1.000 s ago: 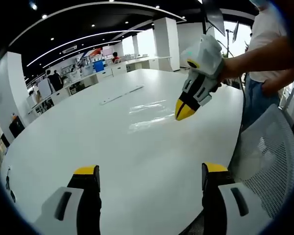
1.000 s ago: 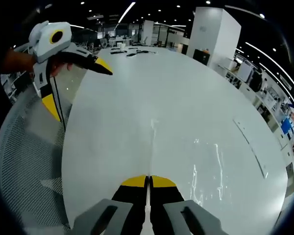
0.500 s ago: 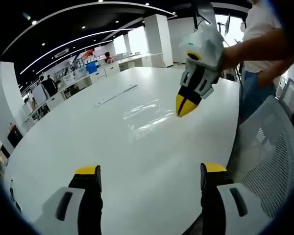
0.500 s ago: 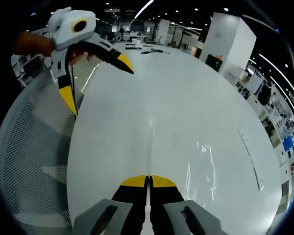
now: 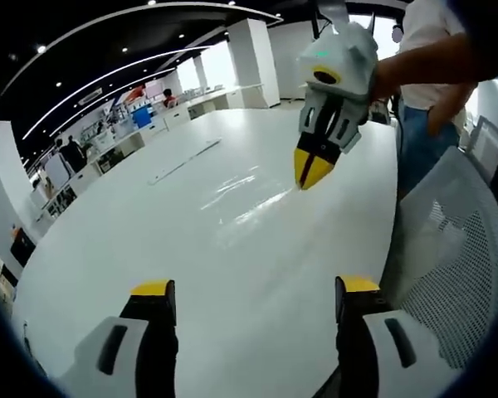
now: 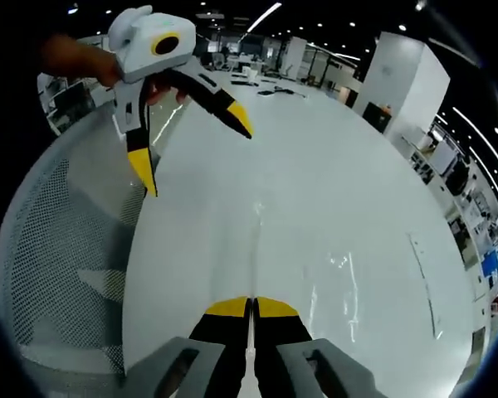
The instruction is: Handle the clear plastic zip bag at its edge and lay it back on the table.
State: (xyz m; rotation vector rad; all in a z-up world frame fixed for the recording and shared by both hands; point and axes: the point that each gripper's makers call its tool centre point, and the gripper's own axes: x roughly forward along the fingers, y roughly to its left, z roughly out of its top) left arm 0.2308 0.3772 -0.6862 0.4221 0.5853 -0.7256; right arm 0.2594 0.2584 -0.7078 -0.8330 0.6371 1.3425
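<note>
Large white glossy oval bench (image 5: 149, 240) across centre of left gripper view. Grey mesh-backed chair (image 5: 461, 274) lower right there, lower left in right gripper view. White square pillar (image 6: 402, 79) upper right. Long flat white strip (image 5: 183, 160) on bench, upper left.

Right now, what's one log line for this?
right tool: shut on clear zip bag edge | left tool: open, holding nothing | bag: partly on white table

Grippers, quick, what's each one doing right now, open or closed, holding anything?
Left gripper: open, holding nothing.
Right gripper: closed on the edge of the clear plastic bag, which lies on the white table.
</note>
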